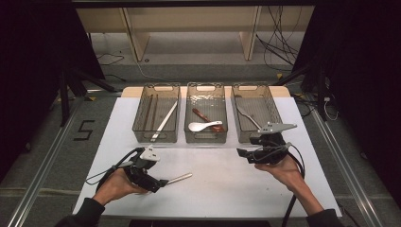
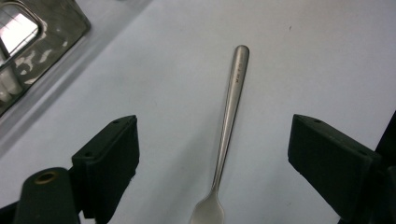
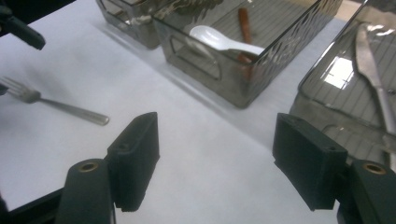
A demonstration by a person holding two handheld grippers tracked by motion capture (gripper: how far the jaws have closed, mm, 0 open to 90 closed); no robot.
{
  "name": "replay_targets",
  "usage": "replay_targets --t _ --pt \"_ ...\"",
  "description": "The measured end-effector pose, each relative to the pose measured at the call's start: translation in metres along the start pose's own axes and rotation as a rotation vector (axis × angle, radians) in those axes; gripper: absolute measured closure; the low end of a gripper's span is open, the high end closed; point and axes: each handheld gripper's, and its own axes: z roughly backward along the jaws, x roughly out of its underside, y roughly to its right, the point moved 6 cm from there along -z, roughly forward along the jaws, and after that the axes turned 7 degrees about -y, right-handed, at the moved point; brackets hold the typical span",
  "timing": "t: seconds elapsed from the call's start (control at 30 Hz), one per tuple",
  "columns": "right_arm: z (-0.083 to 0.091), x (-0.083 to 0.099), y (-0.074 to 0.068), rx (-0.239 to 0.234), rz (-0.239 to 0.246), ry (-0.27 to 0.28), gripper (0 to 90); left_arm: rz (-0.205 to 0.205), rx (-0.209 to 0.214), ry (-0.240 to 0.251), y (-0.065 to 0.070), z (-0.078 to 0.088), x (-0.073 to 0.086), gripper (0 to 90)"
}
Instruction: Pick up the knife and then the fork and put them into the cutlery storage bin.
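both grippers' fingers (image 2: 112,154) wide apart, low over table

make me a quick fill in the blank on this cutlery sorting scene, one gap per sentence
1. The metal fork lies on the white table between the open jaws of the ____ gripper.
2. The white spoon lies in the ____ of the three bins.
3. The right gripper has its jaws ____, with nothing between them.
4. The number of clear bins on the table is ____.

Missing words: left; middle; open; three
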Motion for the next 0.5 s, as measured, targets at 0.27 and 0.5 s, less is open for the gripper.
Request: replay_targets --t 0.27,0.5 --pt "0.0 0.014 -0.017 -0.033 0.021 -0.017 31.5 0.001 0.007 -0.093 -0.003 -0.013 0.004 18.3" --pt "0.001 0.022 -0.028 -0.057 0.032 -0.023 30.8 -0.02 -0.001 -0.153 -0.004 -0.02 0.007 20.5"
